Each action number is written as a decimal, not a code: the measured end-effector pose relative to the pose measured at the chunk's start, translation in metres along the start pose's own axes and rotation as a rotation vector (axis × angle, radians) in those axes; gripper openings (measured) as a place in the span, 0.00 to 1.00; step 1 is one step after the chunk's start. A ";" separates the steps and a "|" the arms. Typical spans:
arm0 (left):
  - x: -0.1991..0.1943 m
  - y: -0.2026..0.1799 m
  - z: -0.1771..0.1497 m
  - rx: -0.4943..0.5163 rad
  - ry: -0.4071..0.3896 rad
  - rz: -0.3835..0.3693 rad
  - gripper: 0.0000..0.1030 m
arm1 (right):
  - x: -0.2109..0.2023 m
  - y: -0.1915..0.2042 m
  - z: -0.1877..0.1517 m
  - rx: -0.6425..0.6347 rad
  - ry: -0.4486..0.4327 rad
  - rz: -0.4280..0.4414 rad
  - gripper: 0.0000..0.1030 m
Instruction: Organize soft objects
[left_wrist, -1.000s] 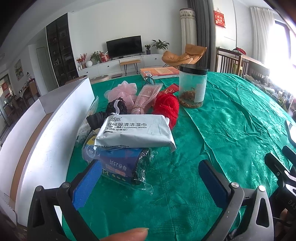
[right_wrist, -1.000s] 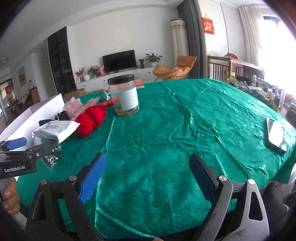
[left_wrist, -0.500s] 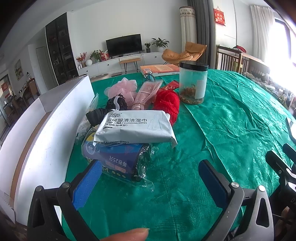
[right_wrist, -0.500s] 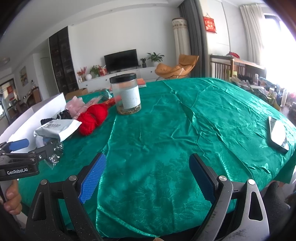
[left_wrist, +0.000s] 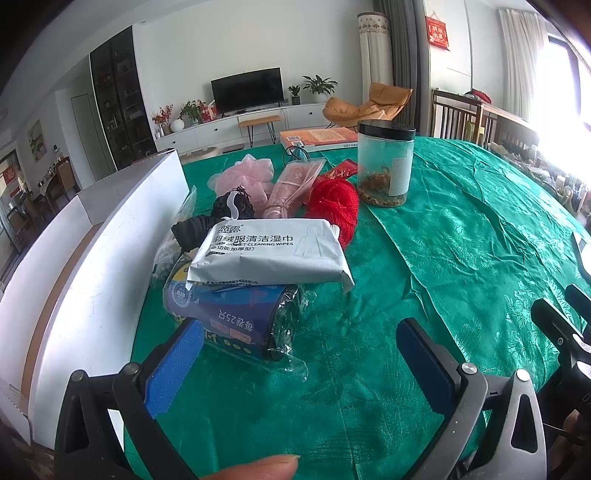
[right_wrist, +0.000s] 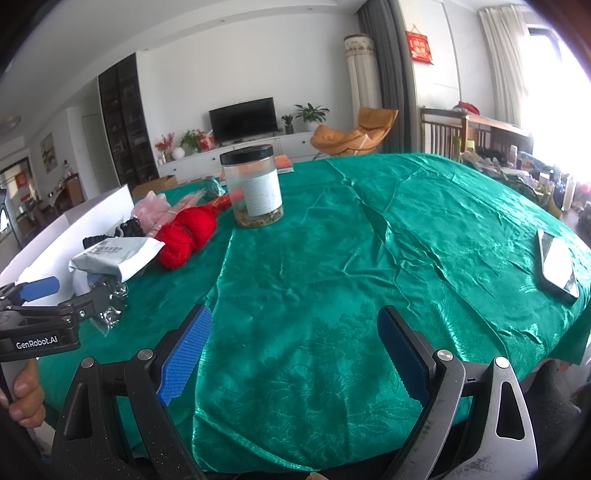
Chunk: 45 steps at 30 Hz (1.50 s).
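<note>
Soft goods: wipes pack (left_wrist: 271, 254), red yarn (left_wrist: 334, 206), pink puff (left_wrist: 242, 179) all heaped on bench (left_wrist: 461, 236); white box (left_wrist: 92, 251) unfilled. Left tool (left_wrist: 295, 363), right tool (right_wrist: 295, 350) both released, empty.

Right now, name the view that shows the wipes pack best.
The left wrist view: the wipes pack sits close and central atop the blue roll, its label readable. In the right wrist view the pack appears small, edge-on at far left, its print illegible.

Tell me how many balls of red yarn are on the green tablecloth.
2, touching, side by side: one red yarn ball nearer the wipes pack, the other red yarn ball closer to the clear jar. More could be hidden in the pile.
</note>
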<state>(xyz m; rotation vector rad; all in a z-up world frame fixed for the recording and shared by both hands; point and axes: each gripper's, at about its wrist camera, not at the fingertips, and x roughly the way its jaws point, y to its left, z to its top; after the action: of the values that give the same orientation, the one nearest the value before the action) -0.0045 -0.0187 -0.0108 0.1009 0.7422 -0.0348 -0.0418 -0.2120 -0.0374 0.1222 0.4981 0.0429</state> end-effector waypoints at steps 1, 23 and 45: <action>0.000 0.000 0.000 0.000 0.000 0.000 1.00 | 0.000 0.000 0.000 -0.001 0.001 0.002 0.90; 0.002 0.000 -0.003 0.009 0.009 0.000 1.00 | 0.001 -0.001 -0.002 0.004 0.008 0.012 0.90; 0.002 0.000 -0.003 0.010 0.009 0.000 1.00 | 0.002 -0.001 -0.003 0.002 0.012 0.014 0.90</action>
<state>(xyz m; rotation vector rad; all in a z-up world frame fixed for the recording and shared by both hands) -0.0051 -0.0183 -0.0138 0.1102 0.7515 -0.0381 -0.0417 -0.2130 -0.0408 0.1280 0.5094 0.0570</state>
